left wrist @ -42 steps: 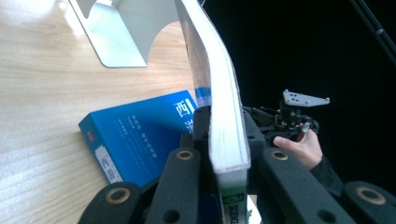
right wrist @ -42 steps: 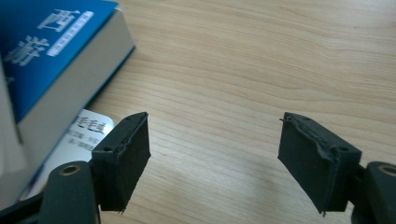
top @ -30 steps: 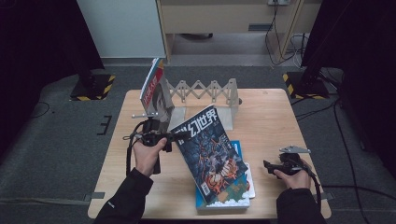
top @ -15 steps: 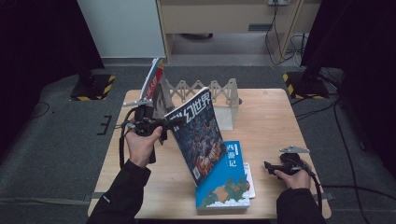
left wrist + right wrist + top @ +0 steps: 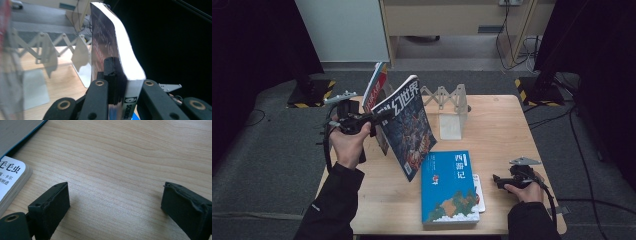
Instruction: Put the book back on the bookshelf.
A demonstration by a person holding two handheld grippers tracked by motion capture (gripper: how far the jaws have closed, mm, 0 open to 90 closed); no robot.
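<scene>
My left gripper is shut on the spine edge of a dark science-fiction magazine, held up off the table and tilted on edge. In the left gripper view the magazine stands upright between my jaws. A blue book lies flat at the table's front, on top of a white book. My right gripper rests low to the right of them. Its jaws have just been opening and stand wide over bare wood, nothing between them.
A white accordion book rack stands at the back of the wooden table, with a red-covered book leaning at its left end. The rack is to the left of the magazine. The white book's corner lies left of my right jaws.
The left hand has lifted the magazine up and to the left, standing it more on edge and uncovering the blue book. The right hand has stayed in place.
</scene>
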